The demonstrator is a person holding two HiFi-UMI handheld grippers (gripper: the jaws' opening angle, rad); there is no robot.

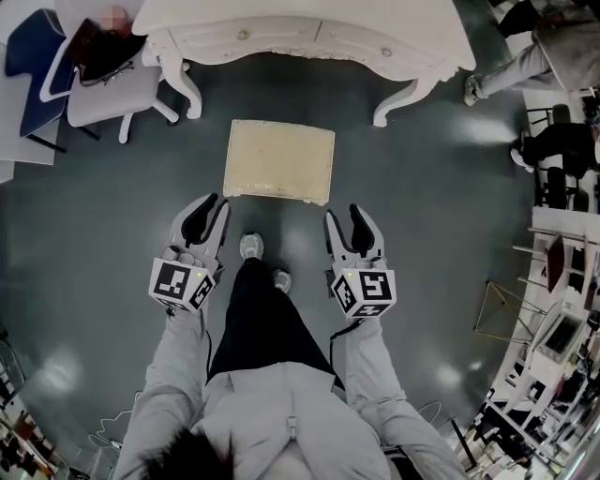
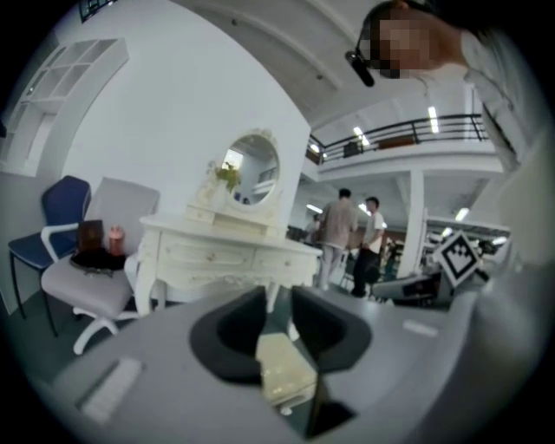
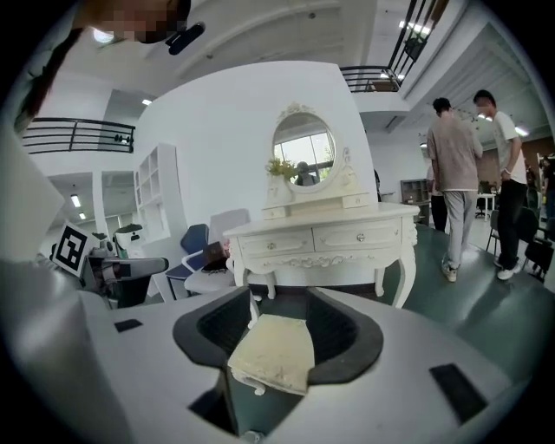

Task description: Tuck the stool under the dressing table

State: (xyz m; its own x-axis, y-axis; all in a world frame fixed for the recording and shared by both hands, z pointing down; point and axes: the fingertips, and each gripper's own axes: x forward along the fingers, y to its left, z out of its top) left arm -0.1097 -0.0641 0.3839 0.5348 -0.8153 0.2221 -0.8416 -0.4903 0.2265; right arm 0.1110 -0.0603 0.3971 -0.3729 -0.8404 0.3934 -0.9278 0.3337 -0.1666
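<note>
Left hand-held gripper (image 1: 212, 204): jaws a narrow slit apart, nothing between the pads. Its own view shows only a strip of the stool (image 1: 279, 159) through the gap, further off and lower. Right hand-held gripper (image 1: 344, 217): jaws clearly wider apart, also empty. The stool's cream cushion shows between them in its view, beyond the pads, not gripped.

Head view: both grippers are held out in front of the person, side by side, pointing toward the stool. The left tips are near the stool's near left corner, the right tips near its near right corner. Whether either touches the stool cannot be told from above. The person's shoes (image 1: 251, 246) are on the floor (image 1: 112, 234) between the grippers, just short of the stool's near edge.

Stool: rectangular cream seat, upright on the dark floor. It stands in front of the dressing table (image 1: 309, 28), roughly centred between the front legs. It is not under it; a band of bare floor lies between the stool's far edge and the tabletop's front edge.

Dressing table: white, curved legs, two drawers with knobs. An oval mirror (image 3: 303, 149) stands on the tabletop.

To the table's left is a pale chair (image 1: 112, 98) with a dark item on the seat, and beside it a blue chair (image 1: 33, 70). Two people (image 3: 455, 156) stand off to the table's right.
</note>
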